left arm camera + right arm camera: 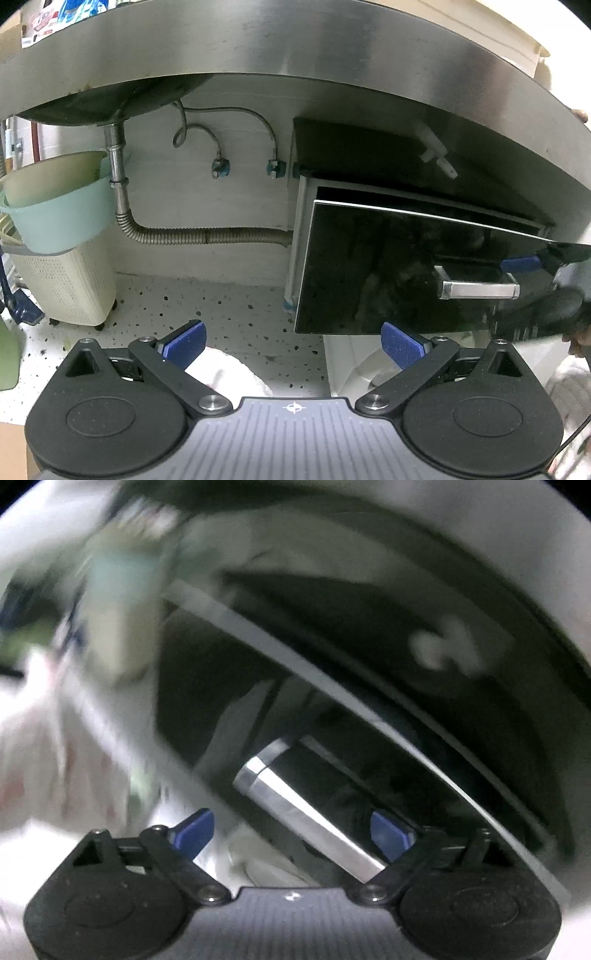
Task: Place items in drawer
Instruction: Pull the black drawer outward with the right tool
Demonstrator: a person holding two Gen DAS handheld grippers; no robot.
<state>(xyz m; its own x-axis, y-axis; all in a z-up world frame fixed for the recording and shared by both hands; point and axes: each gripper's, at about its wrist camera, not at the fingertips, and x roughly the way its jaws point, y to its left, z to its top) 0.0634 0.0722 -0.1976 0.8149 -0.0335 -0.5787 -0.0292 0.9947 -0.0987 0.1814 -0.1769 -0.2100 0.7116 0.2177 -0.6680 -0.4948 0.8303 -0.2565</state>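
The drawer point(388, 266) has a glossy black front and sits under the steel counter, pulled out a little with a dark gap along its top. Its silver bar handle point(480, 290) is on the right. My right gripper reaches it from the right edge, one blue pad point(521, 264) above the bar. In the blurred right wrist view my right gripper point(293, 832) is open, with the handle point(306, 812) lying slantwise between its fingers. My left gripper point(294, 345) is open and empty, low in front of the drawer. White fabric point(229, 373) lies beneath it.
A steel counter point(295, 44) with a sink bowl overhangs everything. A drain pipe point(118, 177) and corrugated hose point(207, 236) run along the wall. A teal basin point(55, 221) rests on a cream perforated basket point(66, 291) at the left, on the speckled floor point(221, 306).
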